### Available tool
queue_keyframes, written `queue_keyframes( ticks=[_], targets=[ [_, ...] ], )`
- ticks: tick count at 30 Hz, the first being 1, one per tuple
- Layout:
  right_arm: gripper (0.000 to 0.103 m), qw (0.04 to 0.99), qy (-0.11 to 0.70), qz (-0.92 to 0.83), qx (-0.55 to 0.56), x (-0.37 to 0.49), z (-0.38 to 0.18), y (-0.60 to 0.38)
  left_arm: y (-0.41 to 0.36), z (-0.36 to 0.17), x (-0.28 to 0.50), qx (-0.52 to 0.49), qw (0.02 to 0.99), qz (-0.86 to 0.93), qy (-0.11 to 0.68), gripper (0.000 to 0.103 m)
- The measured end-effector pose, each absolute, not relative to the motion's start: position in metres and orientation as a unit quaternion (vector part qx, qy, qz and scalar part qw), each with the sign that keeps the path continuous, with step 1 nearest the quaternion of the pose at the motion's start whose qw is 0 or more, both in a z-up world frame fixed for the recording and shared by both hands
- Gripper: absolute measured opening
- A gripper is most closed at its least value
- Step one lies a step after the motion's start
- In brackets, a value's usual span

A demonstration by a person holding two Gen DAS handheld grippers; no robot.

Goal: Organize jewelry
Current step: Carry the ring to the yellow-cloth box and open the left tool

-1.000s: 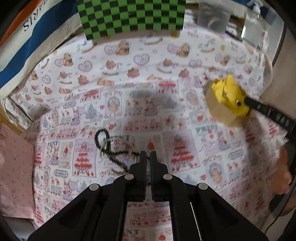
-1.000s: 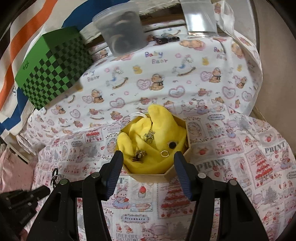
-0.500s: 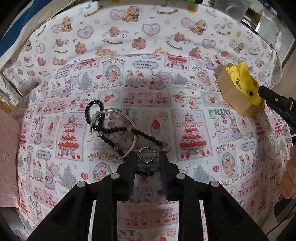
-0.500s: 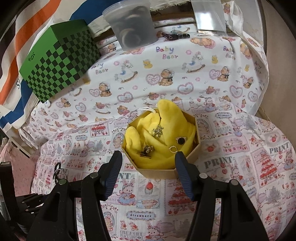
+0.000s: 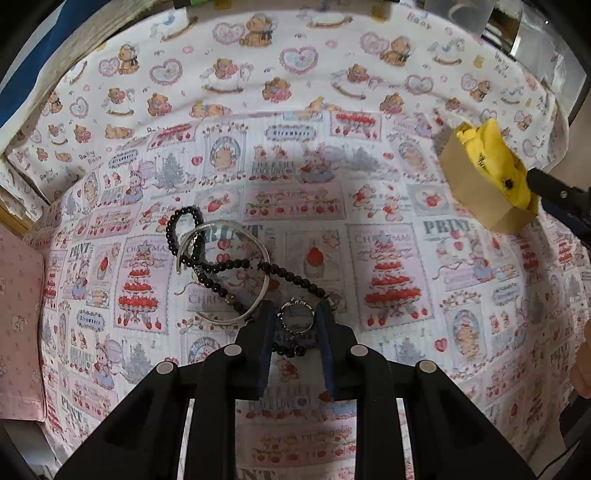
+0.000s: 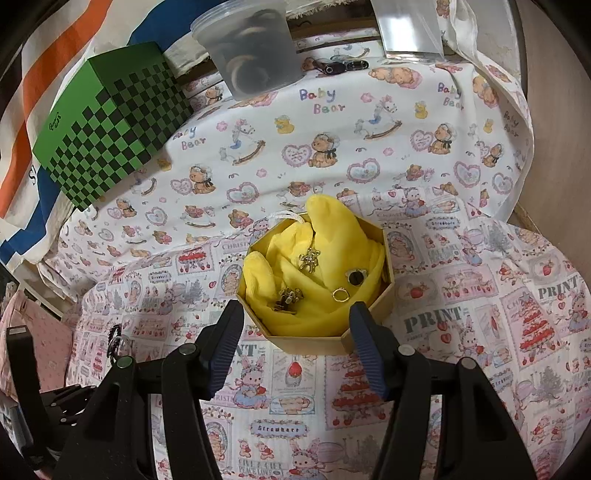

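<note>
A small beaded ring [image 5: 296,320] lies on the patterned cloth between the tips of my left gripper [image 5: 295,317], which is open around it. A black bead necklace [image 5: 221,264] and a silver bangle [image 5: 236,273] lie tangled just beyond it. An octagonal cardboard box [image 6: 314,338] lined with yellow cloth [image 6: 314,280] holds several small charms and rings; it also shows at the right in the left wrist view [image 5: 476,188]. My right gripper [image 6: 295,317] is open, its fingers on either side of the box's near edge.
A green checkered box [image 6: 110,118] stands at the back left. A clear plastic tub [image 6: 255,48] and a clear sheet [image 6: 410,26] stand at the back. A pink cloth [image 5: 18,332] lies off the left edge.
My left gripper has opened and dropped forward over the jewelry pile, so the ring now sits between its fingers. The right gripper has held its place at the box.
</note>
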State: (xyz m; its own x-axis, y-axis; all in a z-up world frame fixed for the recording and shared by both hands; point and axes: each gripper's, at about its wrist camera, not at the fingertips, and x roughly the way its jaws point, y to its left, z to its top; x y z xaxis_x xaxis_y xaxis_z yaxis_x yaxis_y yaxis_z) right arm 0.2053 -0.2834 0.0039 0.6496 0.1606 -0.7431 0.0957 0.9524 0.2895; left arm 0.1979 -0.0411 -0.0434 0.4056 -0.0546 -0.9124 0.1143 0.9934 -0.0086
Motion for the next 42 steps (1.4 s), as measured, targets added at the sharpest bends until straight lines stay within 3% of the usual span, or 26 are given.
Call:
queue_keyframes(
  ticks=[7, 13, 18, 24, 38, 40, 42],
  targets=[
    [0.061, 0.901, 0.410, -0.016, 0.145, 0.210, 0.004, -0.298, -0.060, -0.002, 0.197, 0.015, 0.858, -0.074, 0.508, 0.024],
    [0.061, 0.894, 0.400, -0.020, 0.201, 0.212, 0.002, -0.336, -0.102, 0.028, 0.218, -0.019, 0.874, -0.122, 0.469, 0.024],
    [0.061, 0.883, 0.403, -0.021, 0.240, 0.213, -0.004, -0.353, -0.151, 0.028, 0.246, -0.070, 0.857, -0.201, 0.469, 0.024],
    [0.061, 0.881, 0.407, -0.017, 0.242, 0.213, -0.004, -0.350, -0.192, 0.031, 0.252, -0.052, 0.867, -0.224, 0.442, 0.024],
    [0.062, 0.882, 0.404, -0.020, 0.241, 0.211, -0.001, -0.349, -0.149, 0.046, 0.241, -0.034, 0.913, -0.169, 0.371, 0.024],
    [0.062, 0.885, 0.402, -0.018, 0.233, 0.210, 0.001, -0.345, -0.140, 0.053, 0.231, -0.030, 0.923, -0.159, 0.348, 0.032],
    [0.062, 0.889, 0.398, -0.016, 0.224, 0.209, 0.004, -0.341, -0.126, 0.061, 0.217, -0.030, 0.939, -0.142, 0.311, 0.074]
  ],
)
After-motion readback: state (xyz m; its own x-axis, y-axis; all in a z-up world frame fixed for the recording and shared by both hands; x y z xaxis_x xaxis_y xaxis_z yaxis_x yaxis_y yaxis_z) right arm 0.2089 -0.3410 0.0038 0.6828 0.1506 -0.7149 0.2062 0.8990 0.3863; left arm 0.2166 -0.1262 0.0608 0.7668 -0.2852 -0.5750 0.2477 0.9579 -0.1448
